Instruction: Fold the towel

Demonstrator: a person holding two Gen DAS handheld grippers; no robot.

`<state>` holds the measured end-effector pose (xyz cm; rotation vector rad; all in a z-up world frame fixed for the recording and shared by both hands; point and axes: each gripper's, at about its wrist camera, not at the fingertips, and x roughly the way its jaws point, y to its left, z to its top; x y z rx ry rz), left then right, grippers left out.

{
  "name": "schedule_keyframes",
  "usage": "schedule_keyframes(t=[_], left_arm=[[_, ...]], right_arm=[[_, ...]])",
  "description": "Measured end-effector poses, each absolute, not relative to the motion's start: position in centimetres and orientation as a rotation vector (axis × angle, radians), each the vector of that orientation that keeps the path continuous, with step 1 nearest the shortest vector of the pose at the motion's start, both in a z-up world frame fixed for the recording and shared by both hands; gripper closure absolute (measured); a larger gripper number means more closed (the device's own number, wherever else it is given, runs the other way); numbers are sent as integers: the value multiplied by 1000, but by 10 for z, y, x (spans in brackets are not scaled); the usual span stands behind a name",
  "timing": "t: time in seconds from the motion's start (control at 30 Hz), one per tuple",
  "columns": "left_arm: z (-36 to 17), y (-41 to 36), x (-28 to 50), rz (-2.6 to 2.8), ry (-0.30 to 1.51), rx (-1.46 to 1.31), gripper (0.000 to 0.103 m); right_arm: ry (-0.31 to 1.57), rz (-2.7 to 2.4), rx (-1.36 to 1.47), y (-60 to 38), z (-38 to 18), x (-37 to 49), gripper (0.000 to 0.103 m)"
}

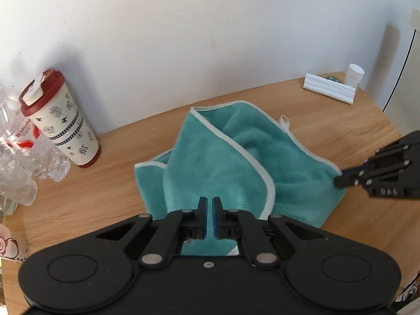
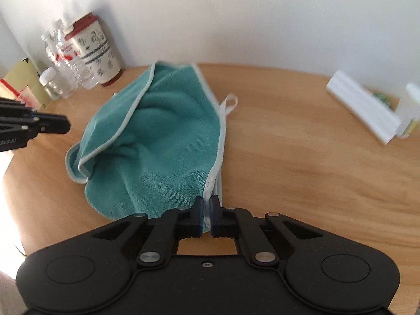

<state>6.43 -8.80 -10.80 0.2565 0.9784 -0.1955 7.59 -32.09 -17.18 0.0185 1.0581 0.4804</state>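
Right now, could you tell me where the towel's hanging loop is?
In the right wrist view the loop lies flat on the table at the towel's right edge, toward the wall, well left of the white box.

Little readable text. Left gripper (image 2: 68,125), at the left edge of the right wrist view: white print on its black body reads "obot.AI", start cut off by the frame edge. Water bottle (image 1: 25,136), far left of the left wrist view: red-and-white label with red lettering, too blurred and warped to read. Patterned tumbler (image 1: 63,120) beside it: printed motifs only, no legible words. Nothing else carries text.
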Motion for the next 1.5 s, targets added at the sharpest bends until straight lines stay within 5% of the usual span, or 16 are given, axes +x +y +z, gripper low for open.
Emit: schedule_keyframes(t=[0.23,0.3,0.37,0.4,0.63,0.7,0.73,0.83,1.5], left_arm=[[-105,-77,60,-257,977,228,96],[-107,-79,57,-302,973,229,83],[-109,-86,55,-344,956,252,56],[-110,-90,54,-362,945,265,56],[-130,-120,58,-454,932,393,56],[-137,-123,59,-455,926,411,65],[-141,-123,60,-449,918,409,85],[-151,-118,64,-412,919,415,95],[-73,-45,94,-203,769,249,97]], right_arm=[[993,454,-72,-302,-141,77,99],[992,446,-89,-299,-139,76,99],[999,436,-80,-299,-138,74,99],[999,429,-74,-300,-138,73,99],[1023,403,-37,-309,-141,67,99],[1014,398,-30,-309,-141,65,99],[999,395,-31,-310,-140,64,99],[996,399,-55,-310,-140,63,99],[789,320,-164,-292,-58,93,99]])
